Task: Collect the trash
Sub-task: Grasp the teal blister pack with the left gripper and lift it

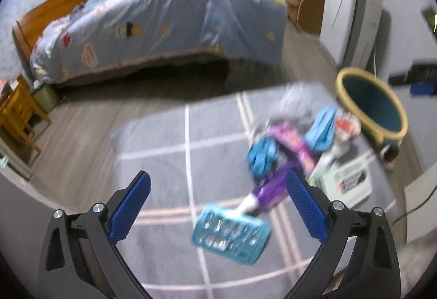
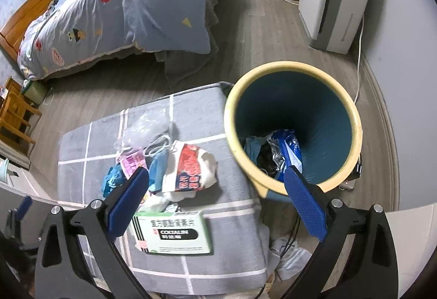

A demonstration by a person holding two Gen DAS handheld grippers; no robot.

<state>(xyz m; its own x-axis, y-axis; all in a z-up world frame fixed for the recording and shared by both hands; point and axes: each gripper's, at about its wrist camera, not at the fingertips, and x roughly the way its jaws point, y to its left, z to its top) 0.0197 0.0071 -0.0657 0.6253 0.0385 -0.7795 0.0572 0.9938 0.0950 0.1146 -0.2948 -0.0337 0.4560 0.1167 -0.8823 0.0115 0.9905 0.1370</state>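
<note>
Right wrist view: we held both grippers' jaws wide, empty, above the trash [image 2: 188, 170] heaped on the grey table [image 2: 235, 198], left of the bin [image 2: 293, 124], likely lining up another pick.

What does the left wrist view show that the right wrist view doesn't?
Only the left wrist view shows the teal blister pack and purple wrapper on the grey checked cover. Only the right wrist view shows wrappers already inside the bin and the medicine box's print clearly. Both show the bed, the trash pile and an open, empty hand-held gripper.
</note>
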